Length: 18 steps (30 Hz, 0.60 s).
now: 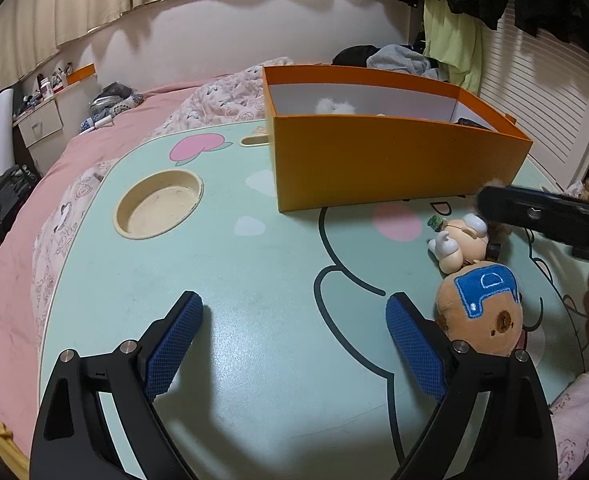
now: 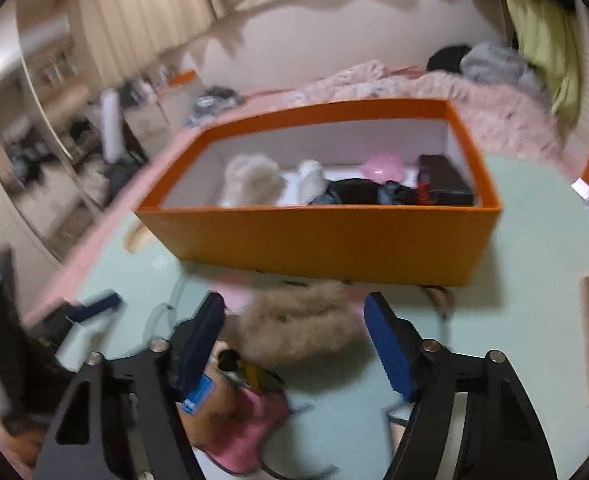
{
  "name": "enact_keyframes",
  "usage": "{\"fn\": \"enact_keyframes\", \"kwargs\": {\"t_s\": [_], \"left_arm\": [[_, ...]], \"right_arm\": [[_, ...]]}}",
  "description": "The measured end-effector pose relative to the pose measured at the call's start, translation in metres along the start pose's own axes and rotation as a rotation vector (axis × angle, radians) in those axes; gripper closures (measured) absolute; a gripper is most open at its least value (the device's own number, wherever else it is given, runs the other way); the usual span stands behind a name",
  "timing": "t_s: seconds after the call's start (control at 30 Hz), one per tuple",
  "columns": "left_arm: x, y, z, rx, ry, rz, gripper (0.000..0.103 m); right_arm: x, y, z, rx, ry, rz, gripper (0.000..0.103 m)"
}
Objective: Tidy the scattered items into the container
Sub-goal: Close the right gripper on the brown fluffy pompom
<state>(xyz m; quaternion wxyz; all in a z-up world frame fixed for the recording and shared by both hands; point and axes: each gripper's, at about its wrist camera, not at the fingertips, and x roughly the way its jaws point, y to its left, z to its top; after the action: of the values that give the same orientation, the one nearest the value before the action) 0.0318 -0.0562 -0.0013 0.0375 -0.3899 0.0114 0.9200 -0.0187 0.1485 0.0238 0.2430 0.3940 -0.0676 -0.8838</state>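
From the left wrist, the left gripper (image 1: 294, 330) hangs over the green table (image 1: 222, 264) with its jaws wide apart and nothing in them. A bear toy (image 1: 480, 312) with a blue patch lies just beside its right finger, and a small doll (image 1: 460, 242) lies a bit past it. The orange box (image 1: 394, 164) stands further back. The patch shows a big letter D. From the right wrist, the picture is blurry. The right gripper (image 2: 294, 340) sits around a fluffy tan toy (image 2: 298, 326) in front of the box (image 2: 322, 236), and its blue pads do not press it yet, so it is released. To do this well, I think it should close gently on the middle of the fluff, then lift clear over the box wall. I can read no words here
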Motion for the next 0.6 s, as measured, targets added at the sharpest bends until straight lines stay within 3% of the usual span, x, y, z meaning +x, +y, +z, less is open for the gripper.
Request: {"fn": "enact_keyframes", "kwargs": {"t_s": [0.03, 0.1, 0.2, 0.4, 0.5, 0.57, 0.6], "left_arm": [[0.0, 0.0, 0.0, 0.0, 0.0, 0.0, 0.01], [0.0, 0.0, 0.0, -0.001, -0.001, 0.001, 0.01], [0.0, -0.001, -0.001, -0.002, -0.003, 0.002, 0.01], [0.001, -0.001, -0.001, -0.002, -0.003, 0.001, 0.01], [0.0, -0.001, -0.001, -0.002, -0.003, 0.002, 0.01], [0.0, -0.001, -0.001, -0.002, -0.003, 0.001, 0.01], [0.0, -0.001, -0.001, -0.002, -0.003, 0.001, 0.01]], "right_arm": [[0.002, -0.005, 0.0, 0.032, 0.016, 0.035, 0.063], [-0.004, -0.012, -0.003, 0.065, 0.003, 0.043, 0.064], [-0.017, -0.011, -0.01, 0.046, -0.034, 0.036, 0.082], [-0.037, -0.015, -0.023, 0.046, -0.078, -0.016, 0.085], [-0.039, -0.021, -0.023, 0.077, -0.095, -0.025, 0.079], [-0.045, -0.024, -0.021, 0.098, -0.124, -0.049, 0.057], [-0.048, -0.024, -0.02, 0.11, -0.146, -0.058, 0.041]]}}
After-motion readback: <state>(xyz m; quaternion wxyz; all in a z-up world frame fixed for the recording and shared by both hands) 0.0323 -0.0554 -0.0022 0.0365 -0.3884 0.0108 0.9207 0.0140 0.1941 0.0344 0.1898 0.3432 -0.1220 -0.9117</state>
